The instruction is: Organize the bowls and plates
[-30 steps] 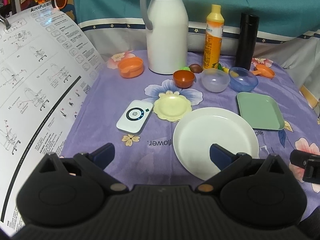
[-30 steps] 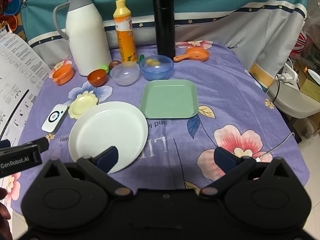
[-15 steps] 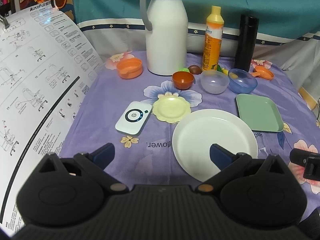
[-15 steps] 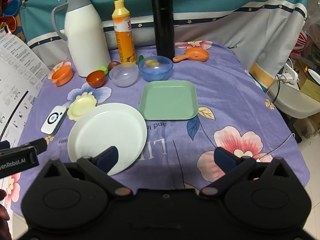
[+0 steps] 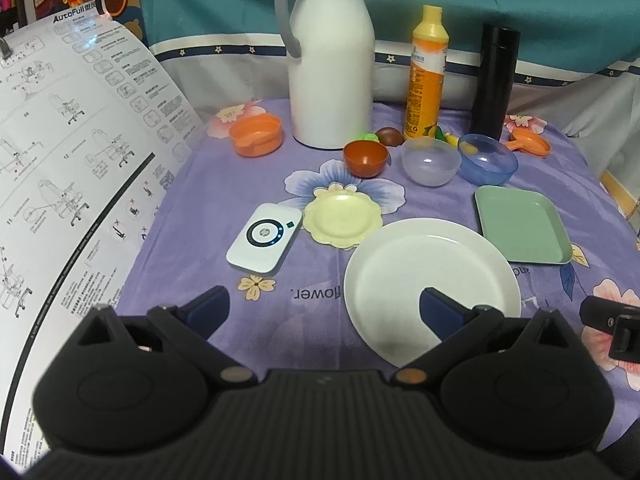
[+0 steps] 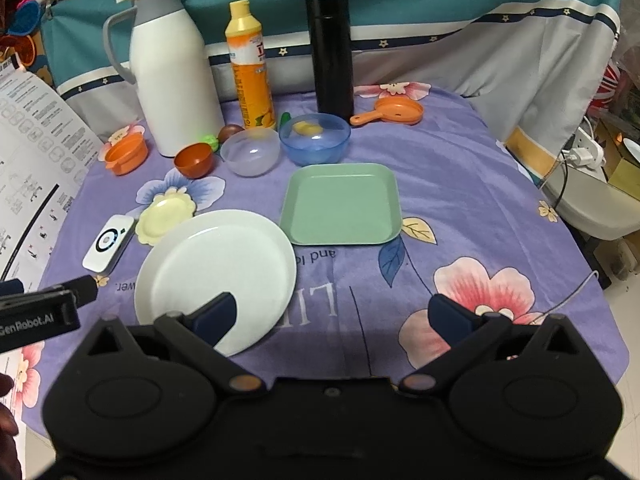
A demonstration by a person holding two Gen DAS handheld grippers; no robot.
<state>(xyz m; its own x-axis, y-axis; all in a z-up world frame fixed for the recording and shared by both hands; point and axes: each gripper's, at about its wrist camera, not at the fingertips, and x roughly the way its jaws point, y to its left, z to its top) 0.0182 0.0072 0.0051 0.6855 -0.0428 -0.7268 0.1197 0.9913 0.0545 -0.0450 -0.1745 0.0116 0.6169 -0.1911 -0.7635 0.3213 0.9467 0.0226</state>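
A floral purple cloth covers the counter [image 6: 460,184], where dishes lie spread from left to right. At the far left a printed instruction sheet [image 5: 60,168] curls over the edge; beside it sits an orange cup [image 5: 256,135], and nearer the front a white device with a ring display [image 5: 264,238] lies just beside a yellow flower-shaped saucer [image 5: 342,219]. Behind them stand a white thermos jug [image 5: 330,68], an orange detergent bottle [image 5: 426,76] and a black flask [image 5: 495,80]. A brown bowl [image 5: 365,157], a clear bowl [image 5: 430,161] and a blue bowl [image 5: 487,163] form a row in front of the bottles, the blue one holding something yellow. The large white plate [image 6: 216,276] lies flat near the front edge, its rim close to the green square plate [image 6: 342,204] on its right. An orange toy pan [image 6: 390,112] rests at the back right. The left tool [image 5: 322,308] hovers with fingers spread wide and holding nothing, its right finger over the white plate. The right tool [image 6: 332,314] is likewise wide open and empty above the cloth.
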